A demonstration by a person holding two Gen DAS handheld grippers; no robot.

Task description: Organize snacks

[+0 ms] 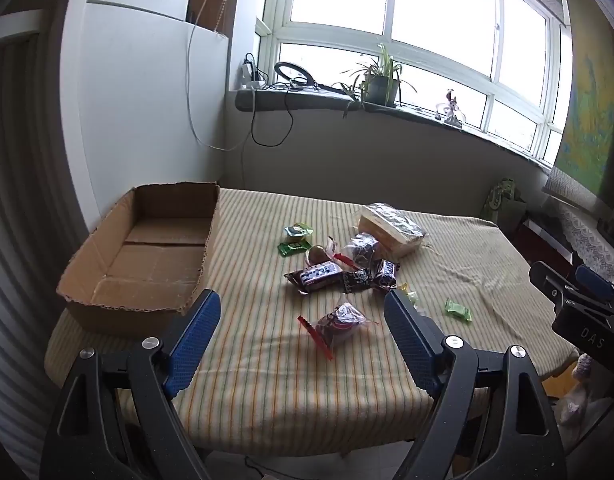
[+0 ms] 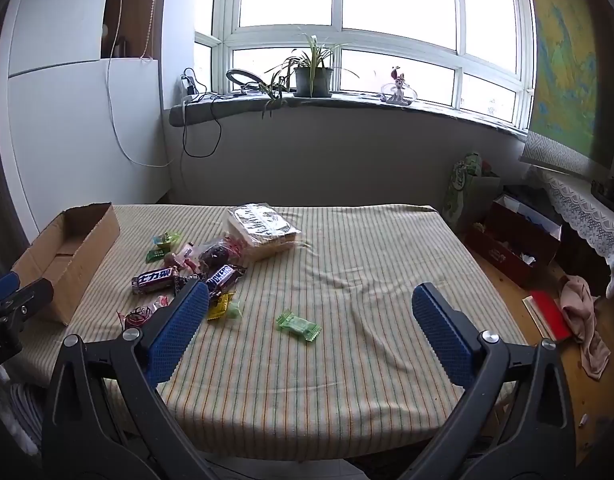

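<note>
I'm above the near edge of the striped beige-clothed table (image 1: pixel 267 380), both tools hovering. At ten o'clock in my left view sits the shallow brown cardboard box (image 1: pixel 147 256), nothing in it yet. At one o'clock, the big clear-wrapped block of wafers (image 1: pixel 391 230) anchors the snack heap, with the dark Snickers bars (image 1: pixel 319 276) just nearer. Dead ahead at twelve lies the small clear pouch with a red seal strip (image 1: pixel 339 320). My left gripper (image 1: pixel 303 312) is spread wide, holding nothing; my right gripper (image 2: pixel 311 312) too, with the little green wrapped candy (image 2: pixel 298 326) between its fingers' line of sight. Risk, I reckon: slick wrappers slipping, or a finger snagging the loose cloth and dragging everything.
</note>
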